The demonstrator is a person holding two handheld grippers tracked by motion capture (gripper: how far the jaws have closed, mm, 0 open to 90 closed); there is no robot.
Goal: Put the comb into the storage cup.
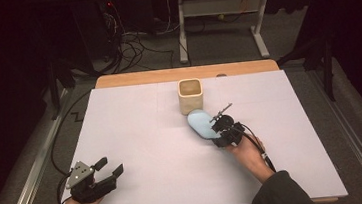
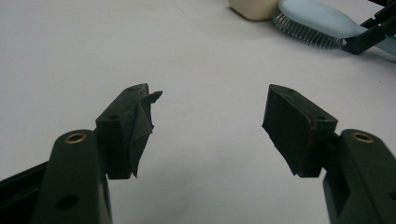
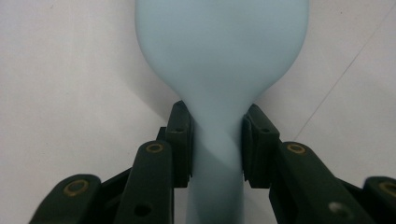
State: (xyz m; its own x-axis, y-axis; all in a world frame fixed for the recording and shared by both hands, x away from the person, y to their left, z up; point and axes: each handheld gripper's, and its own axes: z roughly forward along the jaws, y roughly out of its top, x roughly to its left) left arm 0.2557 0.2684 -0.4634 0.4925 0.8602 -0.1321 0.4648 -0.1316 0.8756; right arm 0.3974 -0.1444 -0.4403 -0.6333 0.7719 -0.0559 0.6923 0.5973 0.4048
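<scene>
Your left gripper (image 1: 110, 170) rested at the near left corner of the white sheet-covered table (image 1: 142, 136), jaws spread wide with nothing between them. Farther in and right of centre, your right gripper (image 1: 221, 137) was pressed onto the narrow neck of the pale blue plastic hairbrush (image 1: 201, 122), its pads (image 3: 182, 140) squeezing either side of the handle just below where it widens into the oval head. The brush lay bristles down on the sheet, head pointing away from you toward the cream square-mouthed cup (image 1: 190, 95), with its far end close beside, perhaps touching, the cup's near wall. It looked light and stiff, with a smooth moulded back that could slip or twist in the pads, so the waisted neck seemed the soundest hold; the bristles would give slightly if pushed down. The sheet was flat and matte, and a strip of wooden tabletop (image 1: 186, 73) showed at the far edge. Beyond that the room was dark, with cables (image 1: 133, 46) on the floor and a white metal frame (image 1: 221, 22).
</scene>
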